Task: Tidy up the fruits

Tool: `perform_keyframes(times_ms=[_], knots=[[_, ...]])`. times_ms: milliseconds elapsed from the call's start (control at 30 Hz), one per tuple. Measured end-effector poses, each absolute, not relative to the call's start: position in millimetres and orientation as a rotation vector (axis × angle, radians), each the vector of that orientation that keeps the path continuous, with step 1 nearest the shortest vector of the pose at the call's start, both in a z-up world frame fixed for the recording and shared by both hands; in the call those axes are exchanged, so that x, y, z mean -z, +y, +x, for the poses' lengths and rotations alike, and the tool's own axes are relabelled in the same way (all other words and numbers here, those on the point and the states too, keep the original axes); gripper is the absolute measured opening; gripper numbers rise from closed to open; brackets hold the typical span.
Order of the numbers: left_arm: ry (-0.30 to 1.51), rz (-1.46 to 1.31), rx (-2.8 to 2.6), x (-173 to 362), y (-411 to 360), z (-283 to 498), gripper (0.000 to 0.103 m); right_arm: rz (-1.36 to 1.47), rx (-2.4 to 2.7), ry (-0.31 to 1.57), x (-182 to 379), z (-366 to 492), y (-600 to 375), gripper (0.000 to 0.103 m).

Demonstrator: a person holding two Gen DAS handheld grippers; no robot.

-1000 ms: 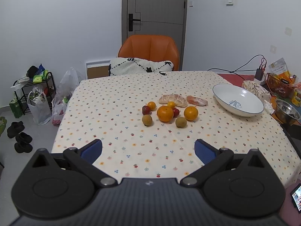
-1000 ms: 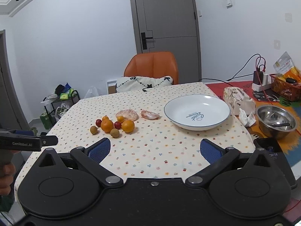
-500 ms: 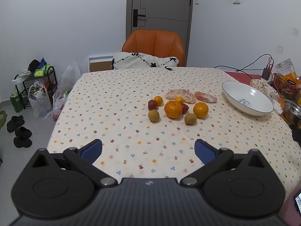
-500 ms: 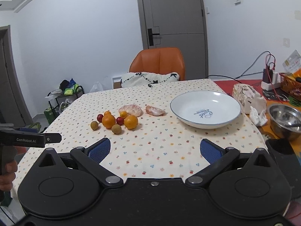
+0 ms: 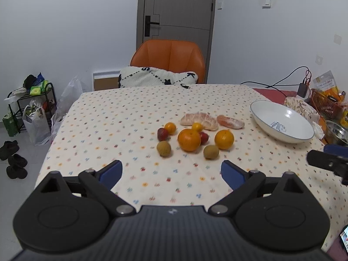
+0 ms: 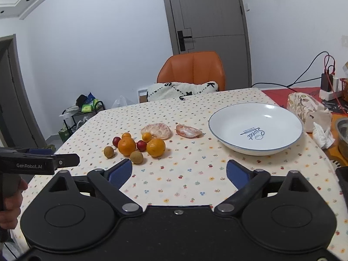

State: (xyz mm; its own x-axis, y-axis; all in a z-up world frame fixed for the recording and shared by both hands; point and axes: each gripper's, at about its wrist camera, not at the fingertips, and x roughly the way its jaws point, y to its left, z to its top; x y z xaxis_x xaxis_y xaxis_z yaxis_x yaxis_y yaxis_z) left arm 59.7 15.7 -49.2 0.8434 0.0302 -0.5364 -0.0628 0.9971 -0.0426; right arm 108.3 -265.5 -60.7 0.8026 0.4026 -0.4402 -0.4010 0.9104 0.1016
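A cluster of fruit lies mid-table: two oranges [image 5: 189, 139] [image 6: 155, 147], small tangerines, red fruits, brown longans [image 5: 163, 148], and two peeled citrus pieces [image 5: 199, 120] [image 6: 188, 131]. To the right of the cluster sits a white bowl [image 5: 304, 133] [image 6: 224, 139] with nothing in it. My left gripper [image 5: 171, 173] is open above the near table edge, short of the fruit, holding nothing. My right gripper [image 6: 179, 171] is also open and holds nothing; the bowl is ahead to its right and the fruit ahead to its left.
An orange chair [image 5: 168, 59] with a white cushion stands at the far edge. Right of the bowl are a patterned tissue pack [image 6: 308, 108], a steel bowl [image 5: 337, 131], an orange basket and cables. On the floor to the left are a rack, bags and shoes.
Both grippers have moved forward toward the table, so fruit and bowl look nearer. Each gripper now shows at the edge of the other's view. Fingers stay open.
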Motion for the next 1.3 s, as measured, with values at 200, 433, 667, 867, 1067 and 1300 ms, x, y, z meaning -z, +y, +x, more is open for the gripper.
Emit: perform_keyframes(times_ms=[200,433,667,867,1067,1300], knots=[[0.579,-0.061,-0.046,52.5,16.0,74.9,0.081,0.029,-0.457,0.488,66.9,125.9,-257.9,0.084],[0.612,-0.076,-0.082,61.3,21.8,102.3,0.068,0.059,-0.487,0.530,76.3,154.3,-244.0,0.076],[0.639,-0.093,-0.096,70.9,27.0,129.0,0.064,0.089,-0.510,0.539,80.3,176.7,-228.1,0.076],[0.674,-0.106,-0.106,79.9,29.7,150.9,0.053,0.097,-0.532,0.549,82.5,191.7,-214.9,0.076],[0.696,-0.115,-0.119,87.6,33.2,163.9,0.046,0.089,-0.541,0.558,85.4,203.4,-204.7,0.073],[0.726,-0.141,-0.110,97.8,37.3,173.5,0.023,0.124,-0.534,0.588,94.1,215.6,-205.7,0.065]])
